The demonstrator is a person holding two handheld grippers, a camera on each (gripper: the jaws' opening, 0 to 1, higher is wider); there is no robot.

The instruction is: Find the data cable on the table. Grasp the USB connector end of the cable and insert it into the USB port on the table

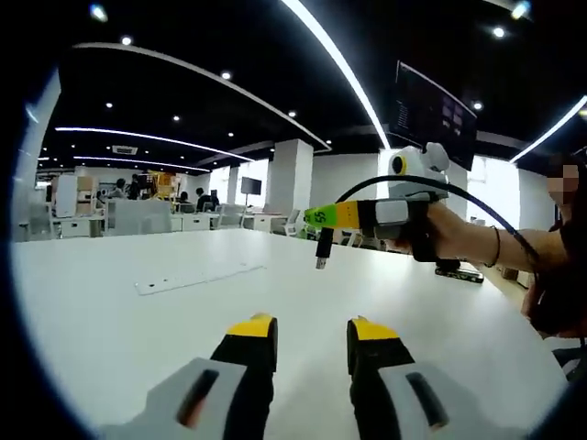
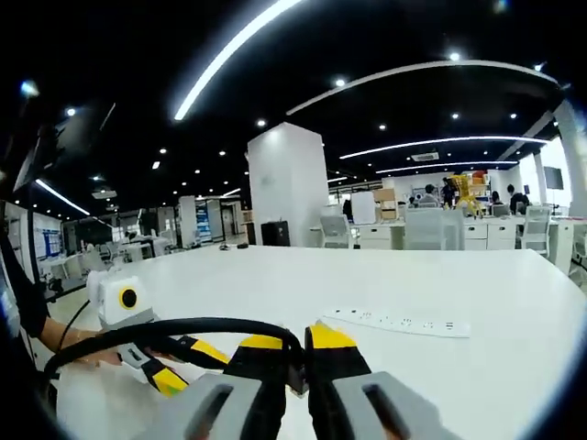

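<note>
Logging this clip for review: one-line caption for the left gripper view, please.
Right tongs hold the cable, USB connector dangling above the white table; left tongs open, power strip beyond.

Reads as an open-plan office, possibly an office-style lab floor. Black ceiling crossed by long LED strips (image 1: 339,64), dotted with recessed spotlights (image 2: 339,82). White square pillar (image 2: 284,183) mid-floor. Rows of white desks (image 2: 417,236) with office chairs (image 2: 335,231) along the far side; people (image 1: 204,198) among them. Large dark screen (image 1: 436,115) hung high, smaller monitor (image 1: 249,185) on a stand further back. Broad white counter (image 2: 495,284) in the foreground, carrying a flat white power strip (image 2: 399,322).
</note>
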